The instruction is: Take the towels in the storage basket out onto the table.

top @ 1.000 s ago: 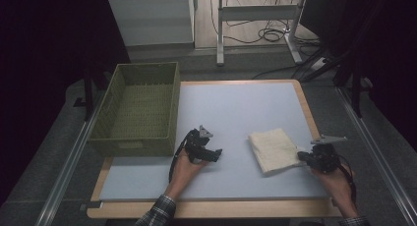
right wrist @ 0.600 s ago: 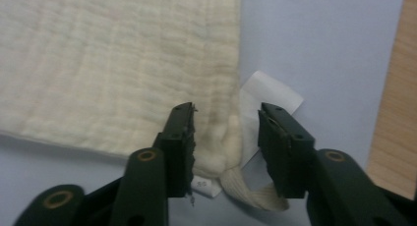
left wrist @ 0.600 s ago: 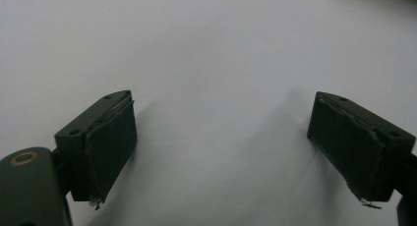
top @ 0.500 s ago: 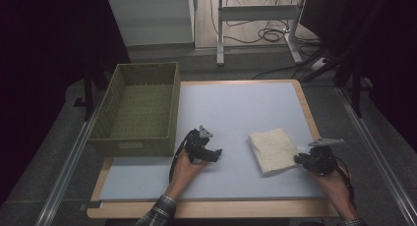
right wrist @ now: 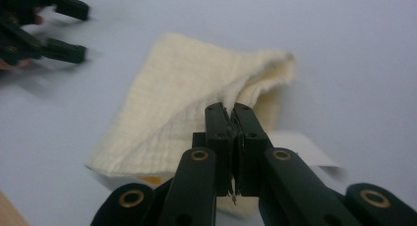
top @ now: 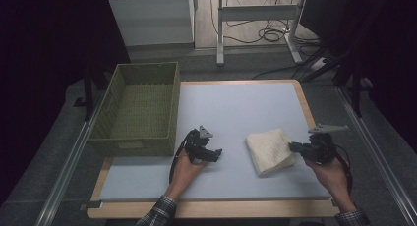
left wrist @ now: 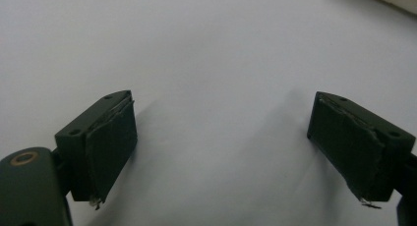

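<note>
Woven green basket (top: 136, 108) sits at the far left, standing on the left edge of the pale blue mat (top: 236, 108), with nothing visible inside it. Next along, the left gripper (top: 212, 154) rests low over bare mat, its 2 jaws spread wide with nothing between them. Then the cream cloth (top: 269, 150), folded, lying right of the mat's middle. At the far right, the right gripper (right wrist: 232, 119) has its jaws clamped shut on the cloth's near edge, and that top layer is peeled up off the layer below (a pinch at the very hem, by the look of it). To do this lift well, I'd say keep the pinch firm and raise slowly, so the thin layer doesn't slip free.
</note>
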Available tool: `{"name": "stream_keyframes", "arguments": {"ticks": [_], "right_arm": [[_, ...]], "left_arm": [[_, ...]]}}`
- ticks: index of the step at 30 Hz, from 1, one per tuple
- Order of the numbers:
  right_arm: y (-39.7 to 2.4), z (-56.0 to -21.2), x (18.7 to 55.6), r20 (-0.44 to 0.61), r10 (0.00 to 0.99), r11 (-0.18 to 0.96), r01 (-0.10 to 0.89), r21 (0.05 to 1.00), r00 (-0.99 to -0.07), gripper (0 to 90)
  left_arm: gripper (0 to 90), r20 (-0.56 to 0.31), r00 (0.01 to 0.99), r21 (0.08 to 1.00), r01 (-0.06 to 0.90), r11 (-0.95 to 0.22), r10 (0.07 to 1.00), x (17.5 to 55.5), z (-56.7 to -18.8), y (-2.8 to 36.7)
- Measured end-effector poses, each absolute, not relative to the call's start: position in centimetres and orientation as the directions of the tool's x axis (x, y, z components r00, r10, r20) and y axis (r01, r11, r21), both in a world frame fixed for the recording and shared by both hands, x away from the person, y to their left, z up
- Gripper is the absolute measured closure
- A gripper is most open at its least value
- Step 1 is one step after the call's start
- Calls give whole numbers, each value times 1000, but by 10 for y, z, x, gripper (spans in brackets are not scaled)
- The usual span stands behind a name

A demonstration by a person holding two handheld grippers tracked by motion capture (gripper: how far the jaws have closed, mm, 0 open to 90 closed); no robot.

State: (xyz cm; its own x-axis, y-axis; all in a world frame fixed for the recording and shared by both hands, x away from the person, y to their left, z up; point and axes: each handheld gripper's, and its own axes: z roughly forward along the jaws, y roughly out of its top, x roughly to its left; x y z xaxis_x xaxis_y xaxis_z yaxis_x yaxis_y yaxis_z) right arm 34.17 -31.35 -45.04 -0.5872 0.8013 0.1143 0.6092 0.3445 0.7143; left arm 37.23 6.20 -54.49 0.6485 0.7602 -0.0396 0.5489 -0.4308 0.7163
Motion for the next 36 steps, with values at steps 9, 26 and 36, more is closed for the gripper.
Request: {"name": "stream_keyframes", "arguments": {"ticks": [9, 26, 36], "right_arm": [[-262, -425, 340, 72, 722, 420, 519, 745, -688, 868], [-325, -501, 337, 90, 831, 364, 659, 658, -549, 839], [-335, -508, 334, 72, 852, 349, 665, 660, -518, 528]], "left_arm": [[115, -40, 648, 716, 549, -430, 760, 372, -545, 62], [115, -39, 648, 717, 548, -431, 760, 372, -545, 62], [115, -44, 647, 712, 554, -430, 761, 373, -544, 62]]}}
